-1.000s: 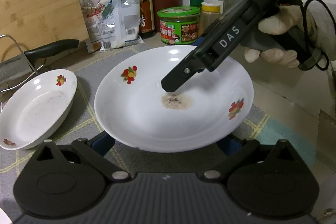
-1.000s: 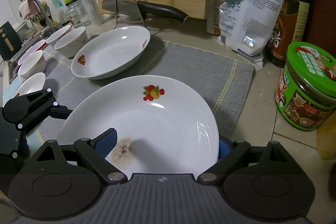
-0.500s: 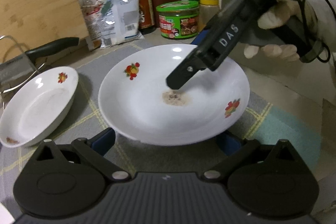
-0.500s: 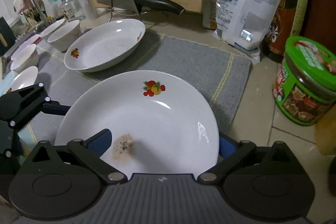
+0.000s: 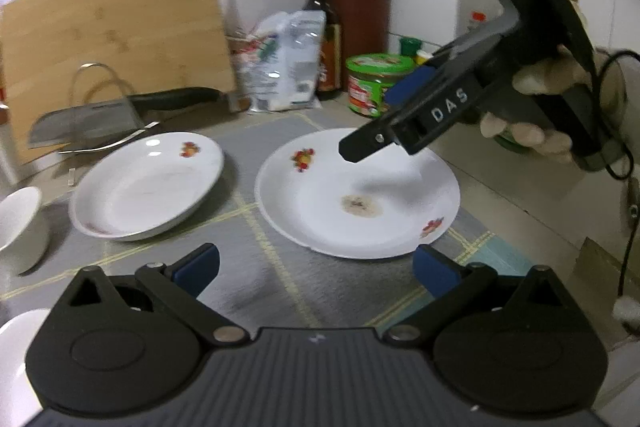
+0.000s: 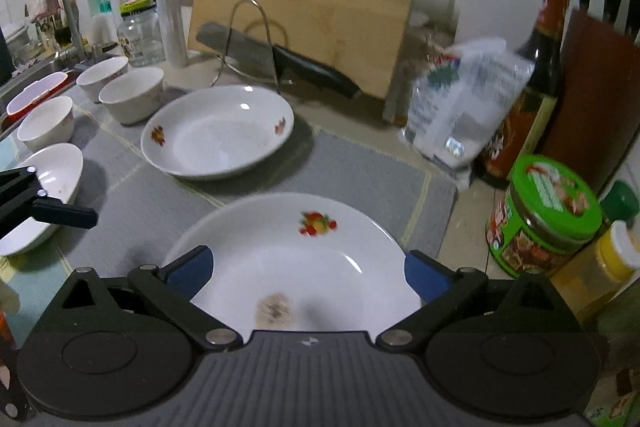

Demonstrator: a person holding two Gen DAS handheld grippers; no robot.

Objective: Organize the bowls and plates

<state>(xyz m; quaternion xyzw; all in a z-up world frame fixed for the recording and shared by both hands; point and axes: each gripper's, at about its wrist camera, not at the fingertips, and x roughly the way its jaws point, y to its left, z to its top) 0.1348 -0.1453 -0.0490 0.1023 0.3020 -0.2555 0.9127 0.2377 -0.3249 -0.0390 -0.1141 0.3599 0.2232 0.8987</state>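
The round white fruit-print plate with a brown stain lies flat on the grey mat. Left claw and right claw both gape wide, empty.

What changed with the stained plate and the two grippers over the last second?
Both grippers pulled back: the left gripper withdrew, open, off the stained plate, and the right gripper rose above it, also open. The plate now rests free on the grey mat. The second plate stayed put.
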